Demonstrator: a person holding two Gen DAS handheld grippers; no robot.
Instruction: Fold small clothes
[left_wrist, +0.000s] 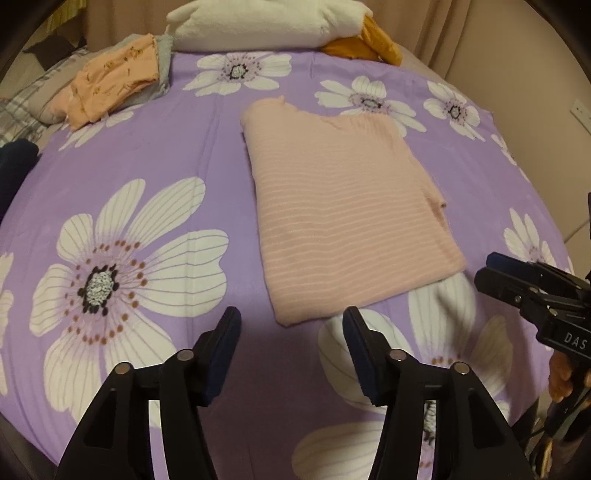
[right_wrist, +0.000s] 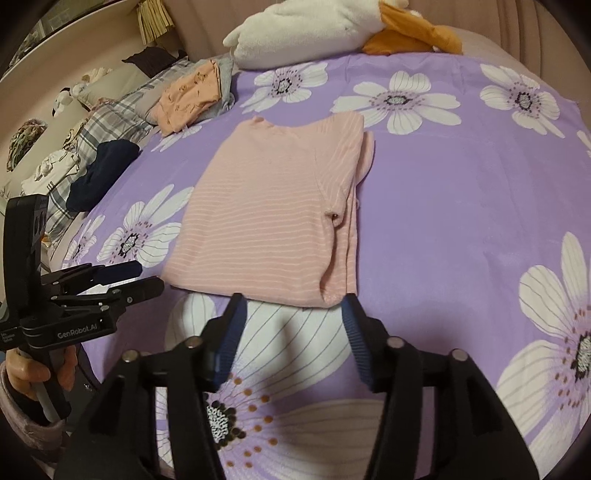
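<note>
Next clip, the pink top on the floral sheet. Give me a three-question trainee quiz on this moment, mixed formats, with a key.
1. True or false: the left tongs grip the pink striped top.
2. Which sleeve state fits? A) spread out flat B) folded in over the body C) hanging off the bed
3. Fill in: the folded peach printed garment lies at the purple floral sheet's far ____ corner.

Key: 1 false, both the left and the right tongs are open and empty. 2 B. 3 left.

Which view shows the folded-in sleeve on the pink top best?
The right wrist view: the sleeve lies nearly centred on the pink top, its cuff visible. The left wrist view shows the same sleeve near the top's right edge, more foreshortened.
</note>
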